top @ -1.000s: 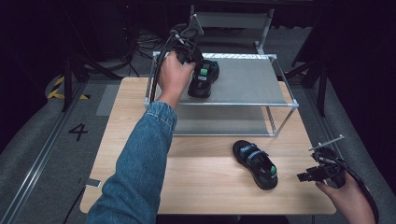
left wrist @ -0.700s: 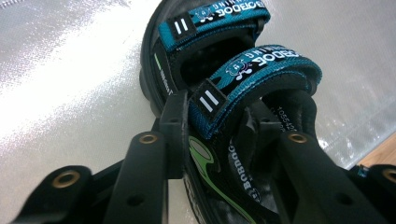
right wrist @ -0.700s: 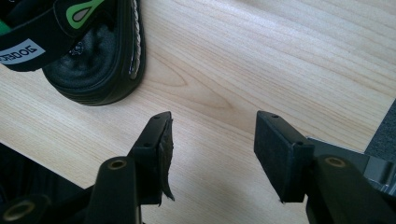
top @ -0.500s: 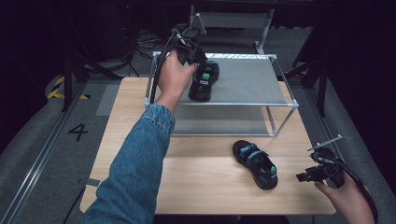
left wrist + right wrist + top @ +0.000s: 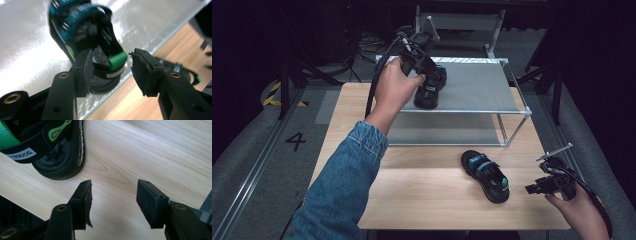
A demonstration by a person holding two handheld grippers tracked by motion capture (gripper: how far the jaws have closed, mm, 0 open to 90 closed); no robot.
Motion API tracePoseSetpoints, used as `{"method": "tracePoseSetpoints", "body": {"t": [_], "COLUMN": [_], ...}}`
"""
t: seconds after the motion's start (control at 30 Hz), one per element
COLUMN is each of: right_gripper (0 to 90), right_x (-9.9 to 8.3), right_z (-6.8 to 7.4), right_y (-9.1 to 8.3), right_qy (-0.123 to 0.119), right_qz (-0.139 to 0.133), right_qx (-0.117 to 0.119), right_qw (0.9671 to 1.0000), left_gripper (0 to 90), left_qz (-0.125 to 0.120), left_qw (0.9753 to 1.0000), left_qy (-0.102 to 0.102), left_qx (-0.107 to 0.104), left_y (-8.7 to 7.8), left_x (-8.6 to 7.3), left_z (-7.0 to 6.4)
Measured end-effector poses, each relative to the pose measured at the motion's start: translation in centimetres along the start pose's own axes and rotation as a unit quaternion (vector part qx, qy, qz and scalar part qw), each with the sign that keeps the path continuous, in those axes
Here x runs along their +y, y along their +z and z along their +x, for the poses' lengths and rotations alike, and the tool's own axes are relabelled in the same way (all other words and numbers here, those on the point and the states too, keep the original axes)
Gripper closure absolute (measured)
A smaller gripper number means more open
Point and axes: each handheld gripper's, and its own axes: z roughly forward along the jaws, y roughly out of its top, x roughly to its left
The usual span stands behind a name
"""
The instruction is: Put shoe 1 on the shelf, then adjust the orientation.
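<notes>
Wooden tabletop (image 5: 422, 195) fills the near ground, and on it, toward the right, lies one black sandal (image 5: 486, 175) with blue and green straps. The right gripper (image 5: 532, 189) hovers low just beside that sandal's near end, held in the right hand (image 5: 579, 212) at the table's right edge. In the right gripper view its two fingers (image 5: 82, 202) stand apart with bare wood between them; the sandal's rounded sole end (image 5: 60, 167) lies beyond the left finger's tip, near but not touching, and nothing is gripped.

Farther off stands a metal rack (image 5: 517, 107) with a grey shelf on top. A second sandal (image 5: 431, 89) rests on that shelf close to its front edge. The left hand (image 5: 394, 90), in a denim sleeve (image 5: 342, 195), reaches up to the shelf and holds the left gripper (image 5: 428, 76) right at this shoe. In the left gripper view the fingers (image 5: 83, 72) are parted: the shoe (image 5: 85, 37) sits just past them, its heel in front of the left finger, and its green pull loop (image 5: 118, 60) pokes into the gap, nearly reaching the right finger. Whether either pad touches the shoe cannot be told; they are not closed on it. Past the shelf edge in that view, the lower sandal (image 5: 178, 70) shows on the wood.
</notes>
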Motion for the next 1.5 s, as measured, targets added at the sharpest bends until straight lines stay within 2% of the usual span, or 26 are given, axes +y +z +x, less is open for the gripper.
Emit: {"method": "tracePoseSetpoints", "body": {"t": [0.1,0.13,0.23,0.27,0.3,0.37,0.47,0.5,0.67,0.87,0.97,1.07,1.1,1.13,1.2,1.33,1.47,1.5], "right_gripper": [46.5,46.5,46.5,46.1,46.0,46.0,46.0,46.0,45.9,45.7,45.6,45.6,45.6,45.5,45.6,45.6,45.7,45.7], "right_x": [0.1,0.1,0.1,0.1,0.1,0.1,0.2,0.2,0.2,0.2,0.2,0.3,0.4,0.4,0.5,1.0,1.6,1.8], "right_z": [0.1,0.1,0.0,0.0,0.0,0.0,-0.1,-0.1,-0.1,-0.2,-0.3,-0.2,-0.1,-0.1,0.0,0.4,0.7,0.7], "right_y": [0.0,0.1,0.1,0.2,0.2,0.3,0.4,0.4,0.4,0.5,0.5,0.5,0.5,0.4,0.2,-0.1,-0.6,-0.8], "right_qy": [-0.001,-0.002,-0.003,-0.003,-0.003,-0.004,-0.003,-0.003,-0.002,-0.002,-0.002,-0.005,-0.005,-0.007,-0.007,-0.017,-0.026,-0.025], "right_qz": [0.001,0.002,0.002,0.002,0.003,0.004,0.005,0.005,0.004,0.006,0.006,0.006,0.006,0.005,0.001,-0.003,-0.010,-0.012], "right_qx": [0.001,0.002,0.002,0.003,0.003,0.005,0.004,0.004,0.003,0.005,0.004,0.004,0.004,0.005,0.002,0.003,0.003,0.003], "right_qw": [1.0000,1.0000,1.0000,1.0000,1.0000,1.0000,1.0000,1.0000,1.0000,1.0000,1.0000,1.0000,1.0000,1.0000,1.0000,0.9999,0.9996,0.9996], "left_gripper": [54.3,58.1,64.0,68.5,71.5,73.9,75.7,80.8,81.7,81.0,77.7,66.9,62.9,58.9,55.4,51.1,45.8,44.3], "left_qz": [0.008,0.004,-0.005,-0.009,-0.011,-0.014,-0.017,-0.018,-0.030,-0.019,-0.016,-0.020,-0.026,-0.032,-0.033,-0.030,-0.029,-0.029], "left_qw": [1.0000,0.9999,0.9999,0.9999,0.9998,0.9996,0.9995,0.9996,0.9992,0.9991,0.9991,0.9990,0.9986,0.9986,0.9982,0.9978,0.9979,0.9979], "left_qy": [0.004,0.009,0.008,0.009,0.013,0.021,0.026,0.023,0.022,0.032,0.034,0.035,0.042,0.040,0.049,0.059,0.057,0.057], "left_qx": [0.004,0.012,0.011,0.011,0.007,0.014,0.010,0.002,-0.011,-0.020,-0.021,-0.017,-0.018,-0.015,-0.015,-0.009,-0.004,-0.004], "left_y": [0.6,0.7,0.6,0.5,0.5,0.4,0.5,0.5,0.6,1.3,1.3,0.8,0.5,0.1,-0.5,-1.8,-3.1,-3.1], "left_x": [0.0,0.0,0.2,0.2,0.3,0.4,0.5,0.6,1.2,1.6,1.5,1.1,0.9,0.5,-0.1,-2.0,-4.6,-4.6], "left_z": [-0.2,-0.3,-0.3,-0.4,-0.4,-0.5,-0.7,-0.8,-1.0,-1.9,-2.0,-2.2,-2.2,-2.3,-2.5,-2.7,-2.9,-2.9]}}
